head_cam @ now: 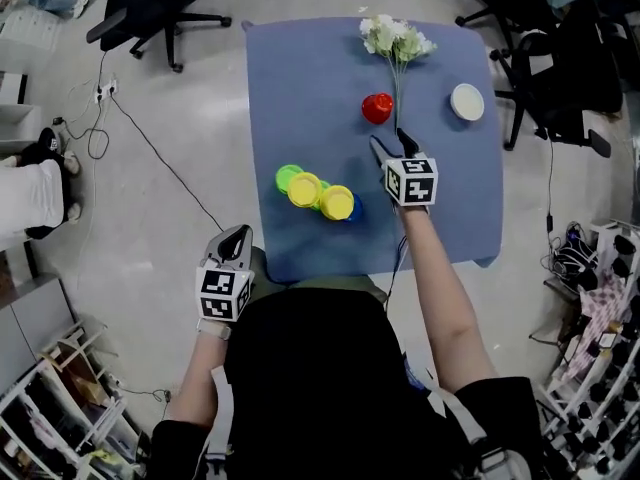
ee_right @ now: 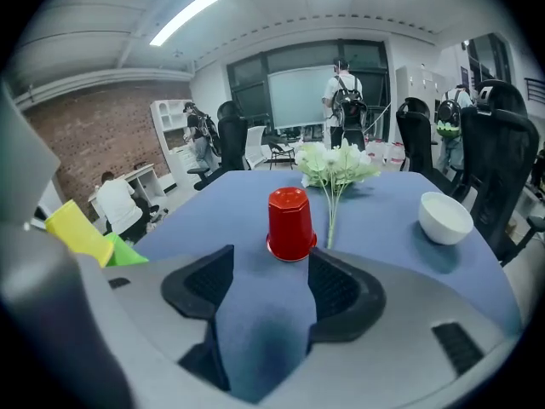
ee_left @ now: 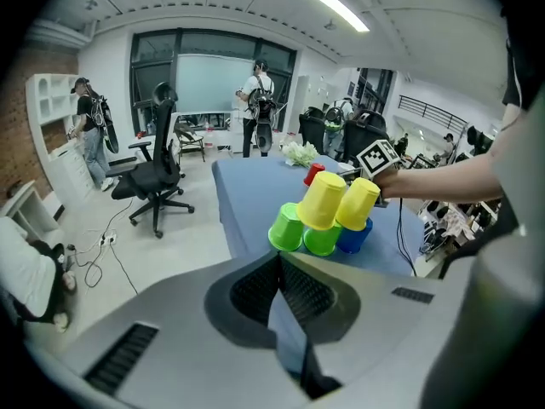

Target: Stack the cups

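A red cup [head_cam: 377, 108] [ee_right: 290, 222] stands upside down on the blue tablecloth [head_cam: 300, 68]. My right gripper [head_cam: 388, 140] [ee_right: 271, 275] is open just short of it, with nothing between the jaws. Nearer the front, upside-down cups form a small pyramid: two yellow cups [head_cam: 320, 196] [ee_left: 322, 200] rest on green cups [head_cam: 288, 177] [ee_left: 287, 227] and a blue cup [ee_left: 353, 237]. My left gripper [head_cam: 235, 236] [ee_left: 279, 258] is shut and empty. It hangs off the table's left front corner and points toward the pyramid.
A white bowl [head_cam: 467, 101] [ee_right: 445, 217] sits at the table's right side, beside white flowers [head_cam: 396, 40] [ee_right: 334, 164] whose stem runs past the red cup. Office chairs [head_cam: 150, 8] stand around the table, and a cable [head_cam: 150, 148] crosses the floor at left.
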Motion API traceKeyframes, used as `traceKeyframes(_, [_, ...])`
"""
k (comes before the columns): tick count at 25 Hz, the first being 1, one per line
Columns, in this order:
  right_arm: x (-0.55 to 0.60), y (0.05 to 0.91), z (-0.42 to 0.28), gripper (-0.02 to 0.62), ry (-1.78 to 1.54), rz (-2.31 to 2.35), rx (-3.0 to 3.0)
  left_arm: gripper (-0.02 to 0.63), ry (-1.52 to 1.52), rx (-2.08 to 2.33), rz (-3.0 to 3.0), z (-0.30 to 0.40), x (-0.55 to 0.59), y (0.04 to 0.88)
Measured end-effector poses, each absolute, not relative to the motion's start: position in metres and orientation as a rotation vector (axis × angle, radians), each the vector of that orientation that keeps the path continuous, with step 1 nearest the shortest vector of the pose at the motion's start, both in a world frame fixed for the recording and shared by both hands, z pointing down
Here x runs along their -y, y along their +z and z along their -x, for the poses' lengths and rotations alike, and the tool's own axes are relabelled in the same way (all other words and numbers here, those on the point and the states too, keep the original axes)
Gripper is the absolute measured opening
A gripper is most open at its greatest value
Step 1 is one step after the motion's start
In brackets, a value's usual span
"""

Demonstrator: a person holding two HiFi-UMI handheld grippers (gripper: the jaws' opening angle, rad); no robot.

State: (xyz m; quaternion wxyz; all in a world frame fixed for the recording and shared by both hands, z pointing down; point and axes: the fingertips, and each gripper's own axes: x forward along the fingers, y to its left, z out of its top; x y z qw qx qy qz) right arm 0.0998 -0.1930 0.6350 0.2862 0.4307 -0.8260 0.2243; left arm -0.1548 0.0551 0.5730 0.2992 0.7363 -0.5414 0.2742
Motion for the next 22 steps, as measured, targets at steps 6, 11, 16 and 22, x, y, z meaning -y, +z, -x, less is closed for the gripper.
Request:
traceKeyframes(6, [0.227,0.65,-0.09,0.285,0.586,-1.148,2.196,0.011,0.714,1.487,-1.877,0.158,-0.07,0.573])
traceKeyframes(11, [0.243,0.664,-0.083,0.276,0.563,-1.162,2.16,0.011,0.713,1.497,-1.831,0.165,-0.081,0.581])
traceKeyframes(16, [0.25,0.667,-0.086,0.219,0.523,-1.194,2.133,0.011,0.689,1.519,-1.805,0.176,-0.085,0.58])
traceKeyframes(22, [0.261,0.672,-0.084,0.255,0.545,-1.207,2.137,0.011,0.684,1.526,-1.795,0.181,-0.091,0.581])
